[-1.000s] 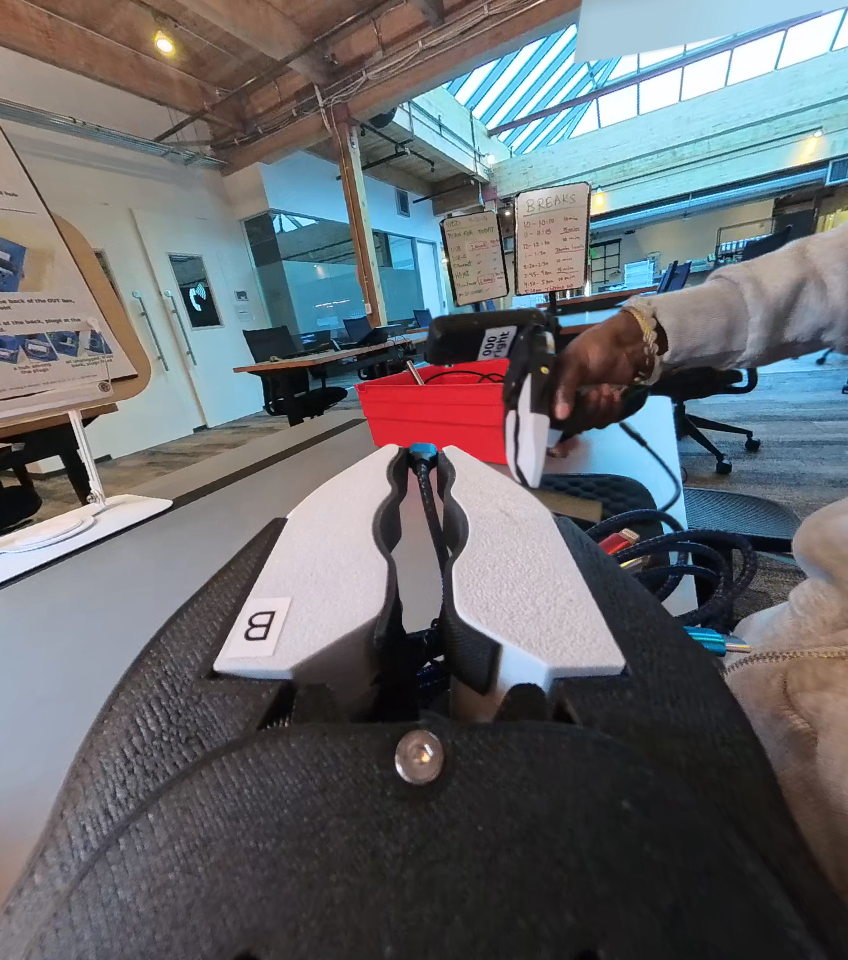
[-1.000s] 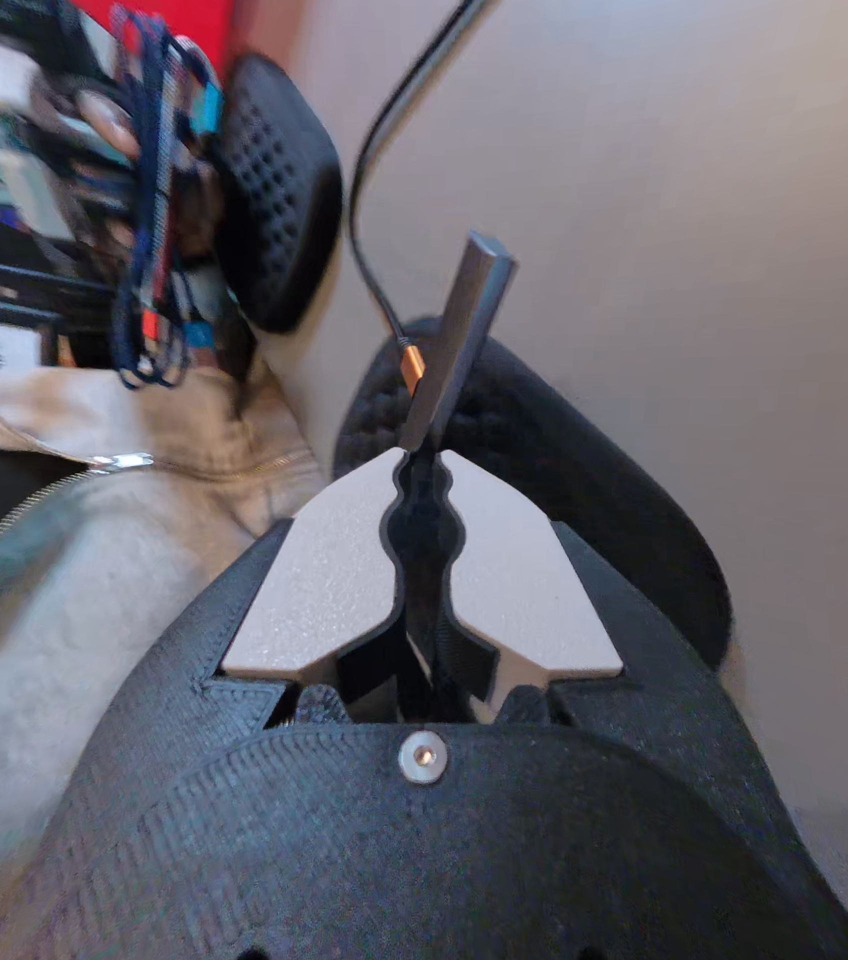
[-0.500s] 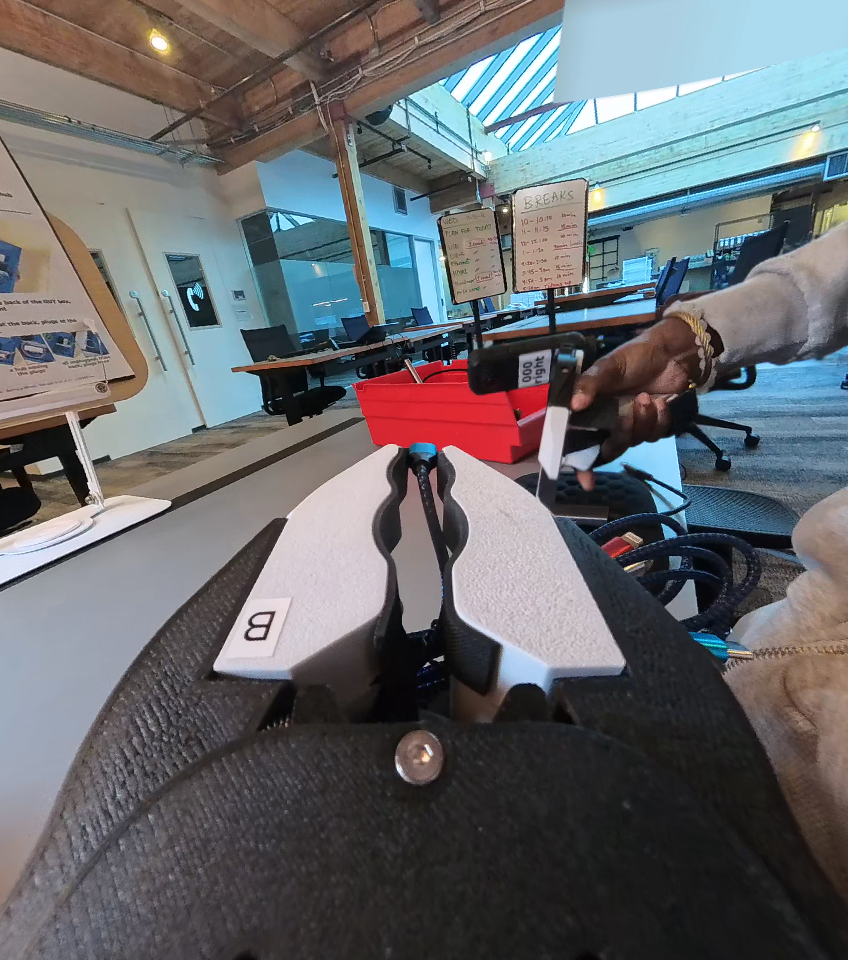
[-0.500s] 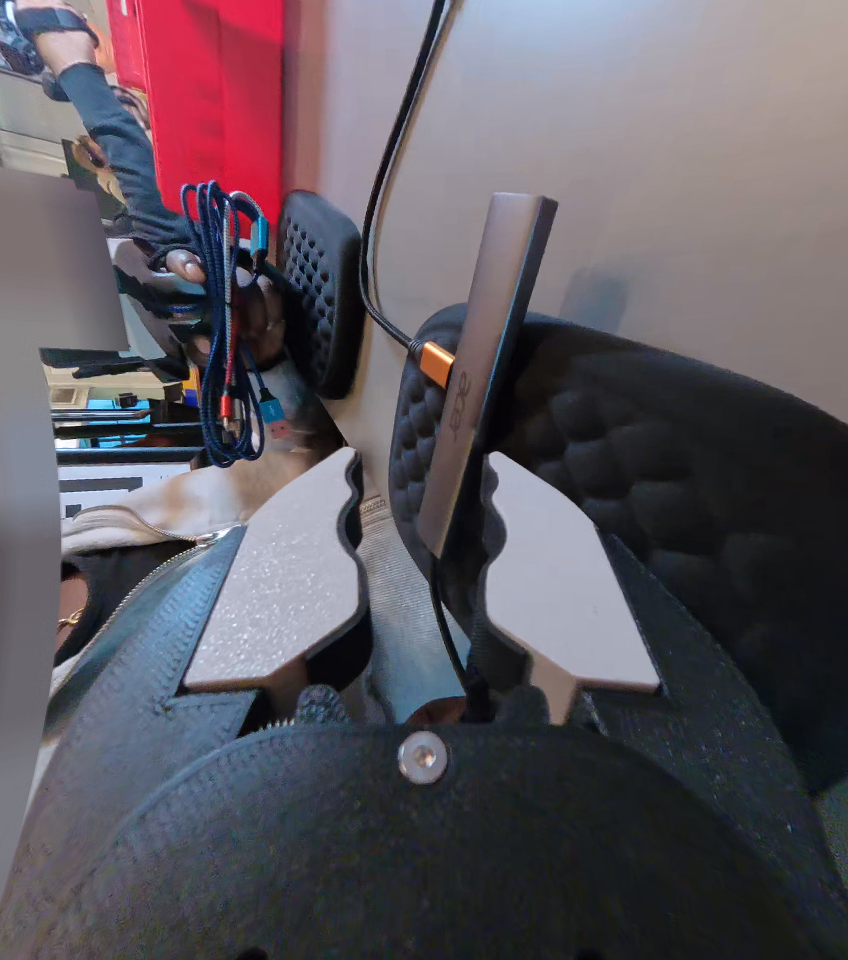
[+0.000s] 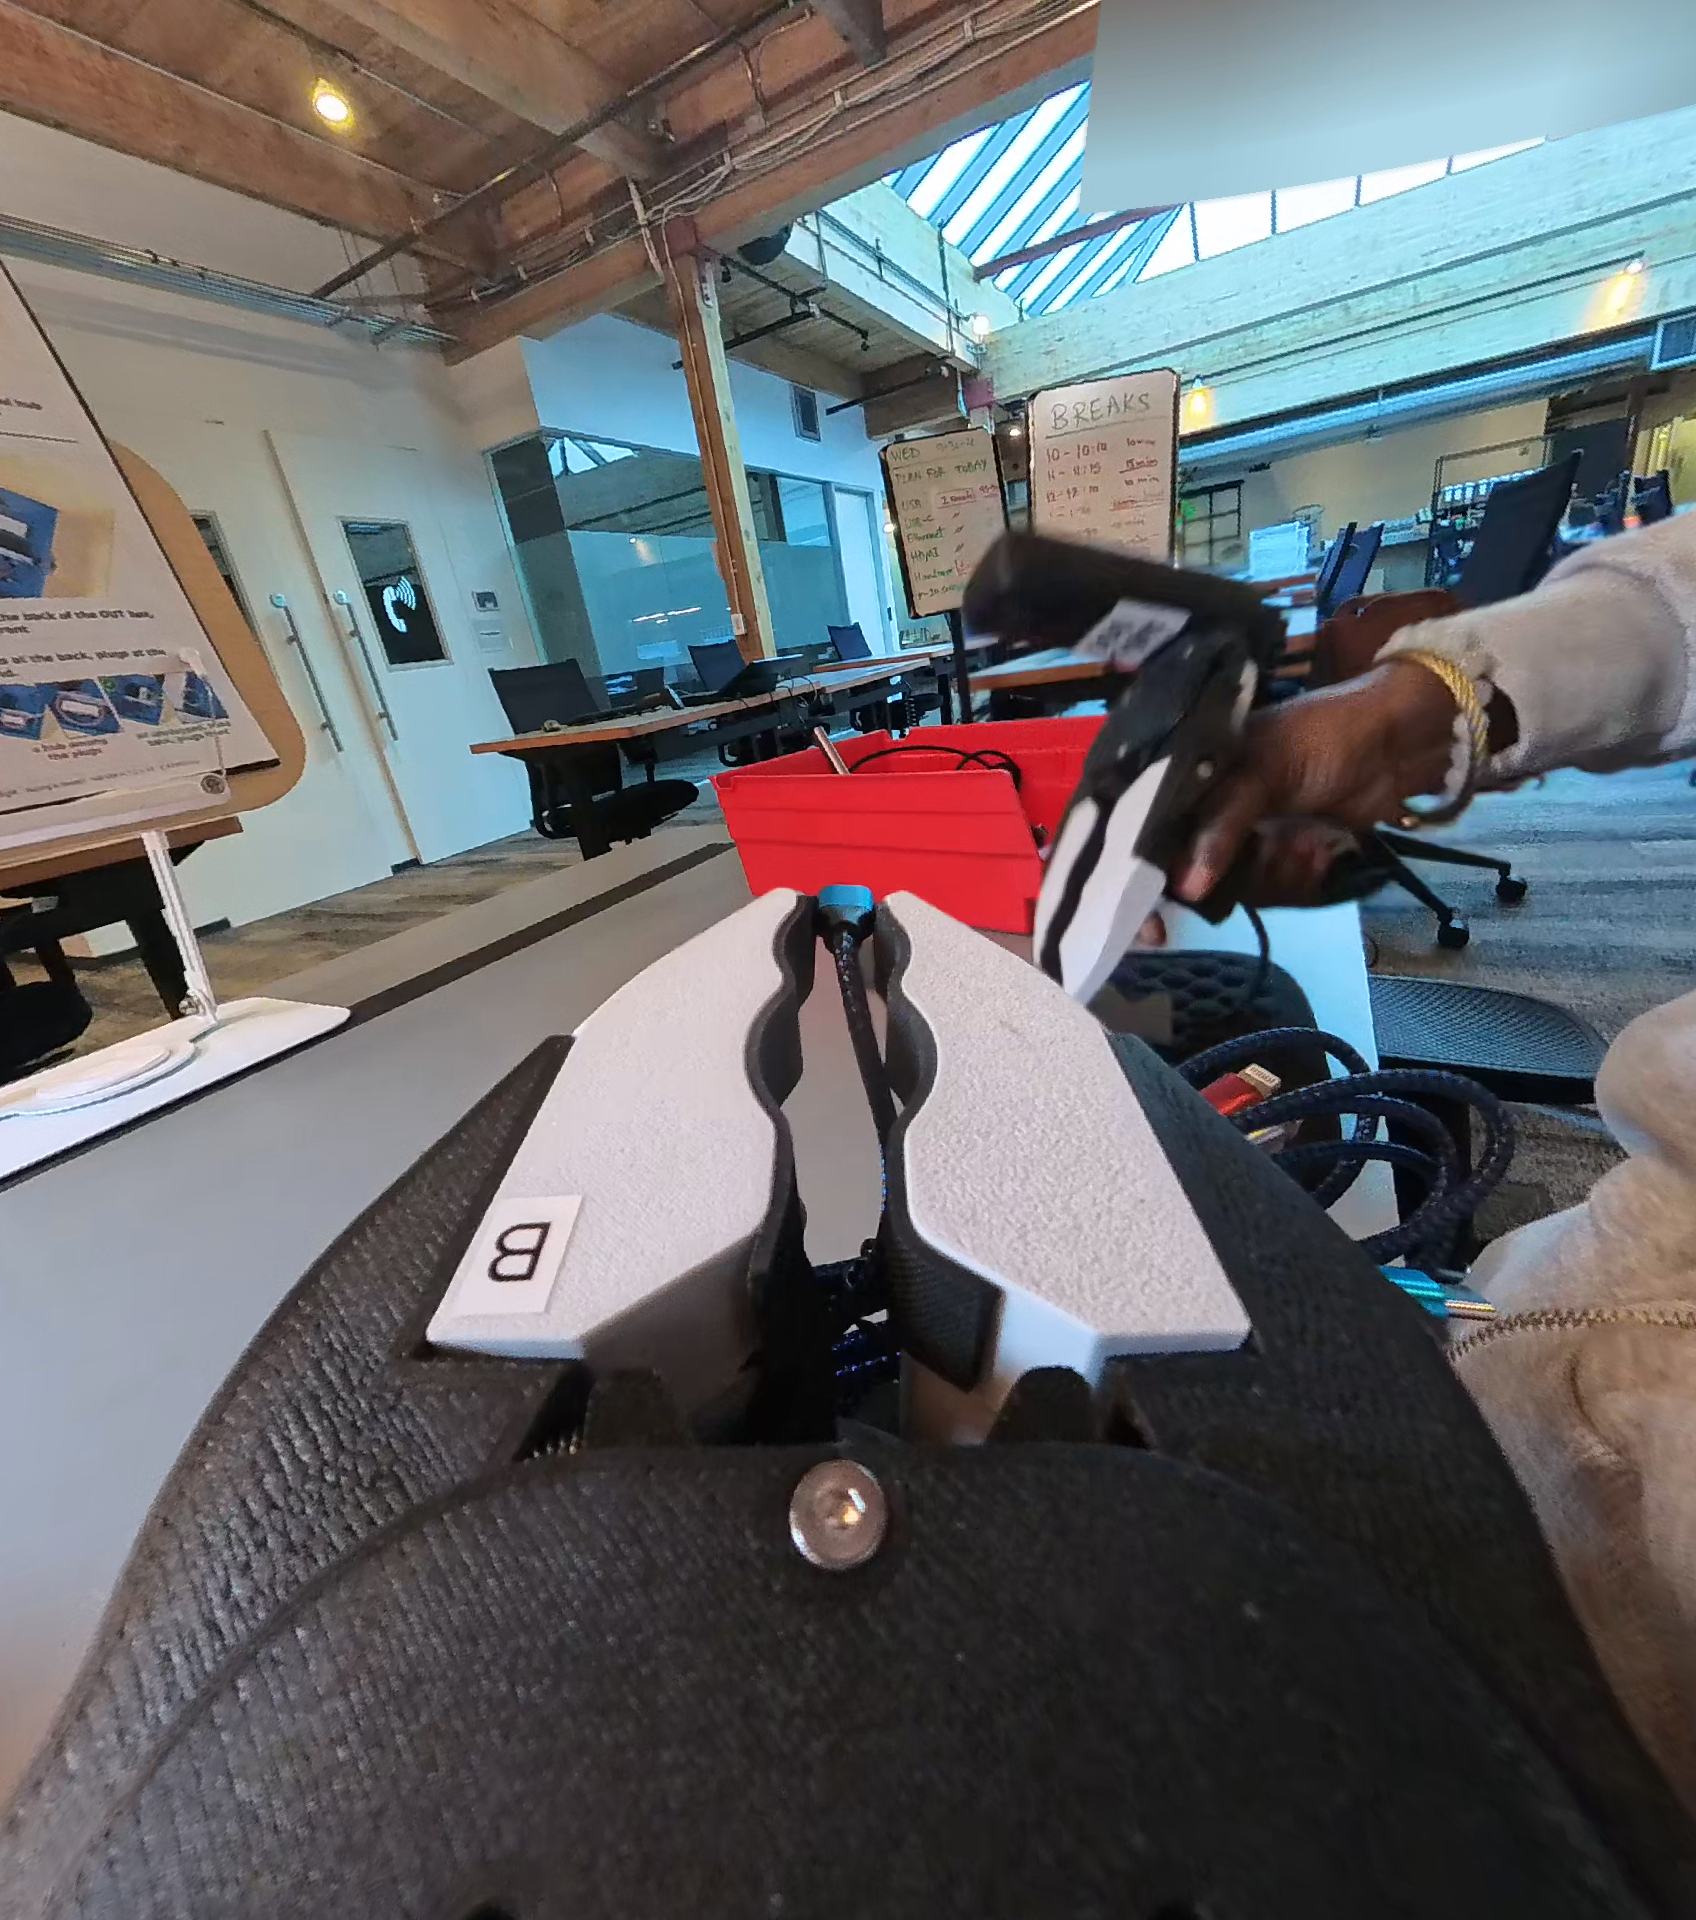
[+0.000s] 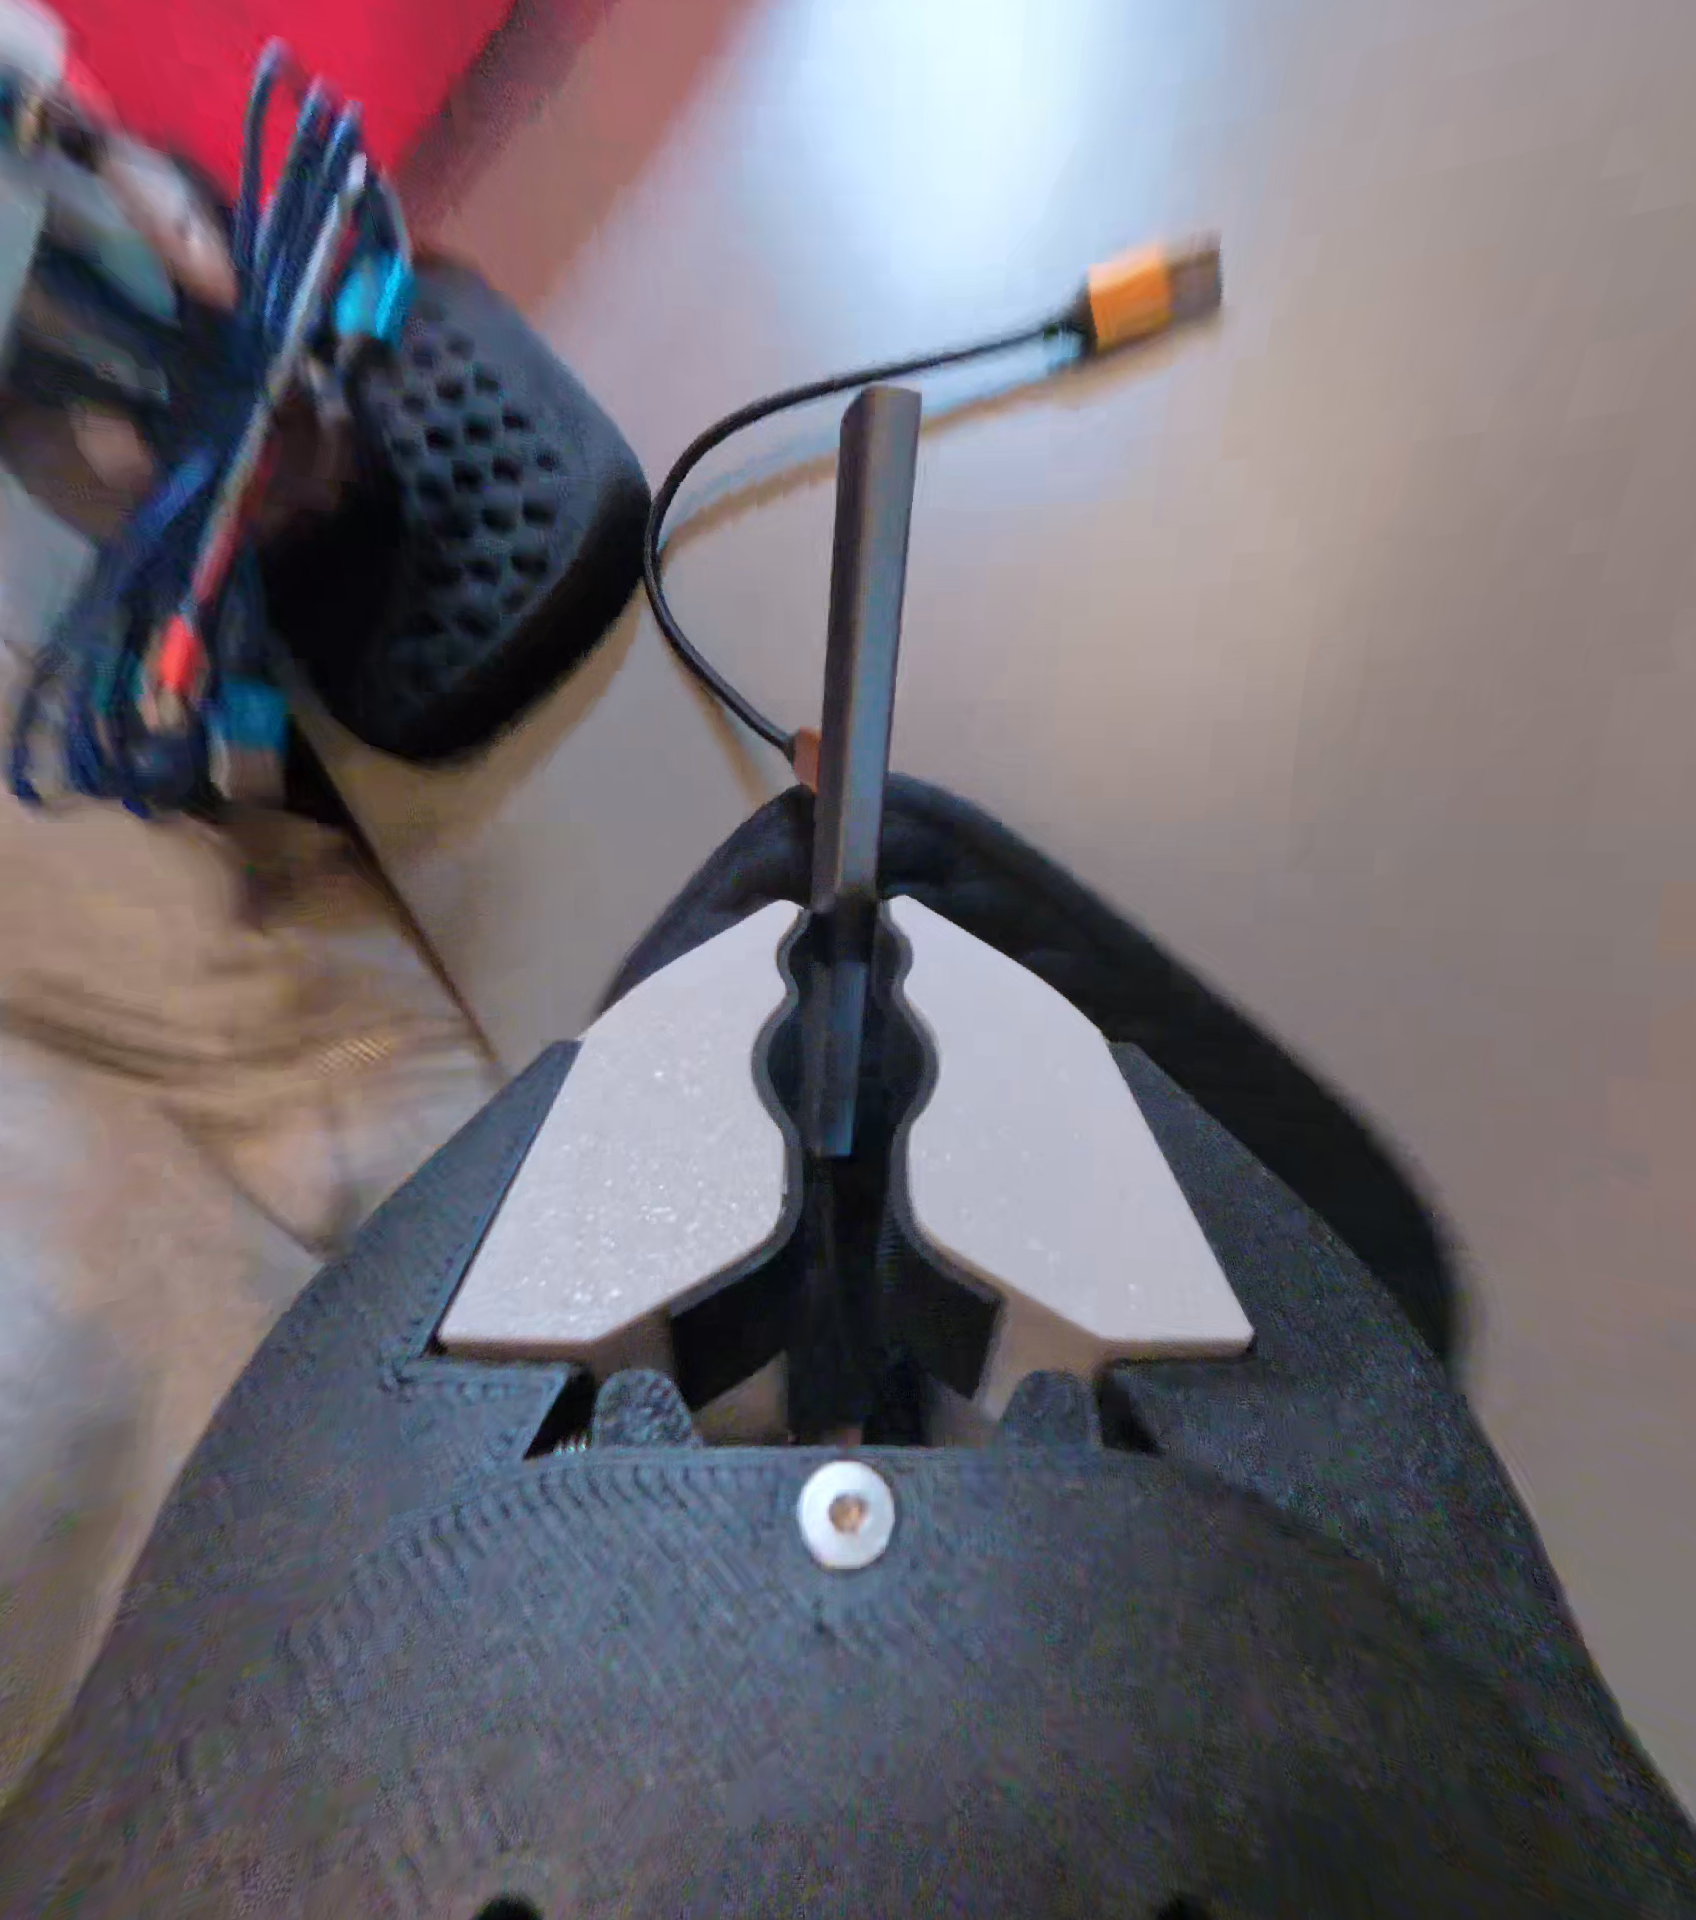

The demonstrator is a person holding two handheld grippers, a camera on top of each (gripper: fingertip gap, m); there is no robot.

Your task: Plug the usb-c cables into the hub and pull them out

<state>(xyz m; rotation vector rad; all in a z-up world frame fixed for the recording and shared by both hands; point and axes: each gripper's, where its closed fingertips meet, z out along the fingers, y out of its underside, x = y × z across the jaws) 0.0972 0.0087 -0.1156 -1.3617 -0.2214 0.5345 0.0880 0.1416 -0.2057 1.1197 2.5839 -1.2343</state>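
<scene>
My left gripper is shut on a dark blue braided usb-c cable; its blue plug sticks out just past the fingertips. My right gripper is shut on a slim dark grey hub, which I see edge-on, pointing away over the grey table. The hub's own thin black lead ends in an orange plug lying on the table. In the left wrist view a hand holds the right gripper tilted down over a black pad, right of my left fingertips.
A red bin stands behind the grippers. A bundle of blue braided cables hangs at the table's right edge, also blurred in the right wrist view. Two black dimpled pads lie nearby. A sign stand is at far left. Tip to tip, the grippers are about 15 cm apart.
The right gripper, shut on the hub a second ago and open around it half a second ago, is shut on it again and has swung. The left gripper and its cable have not moved.
</scene>
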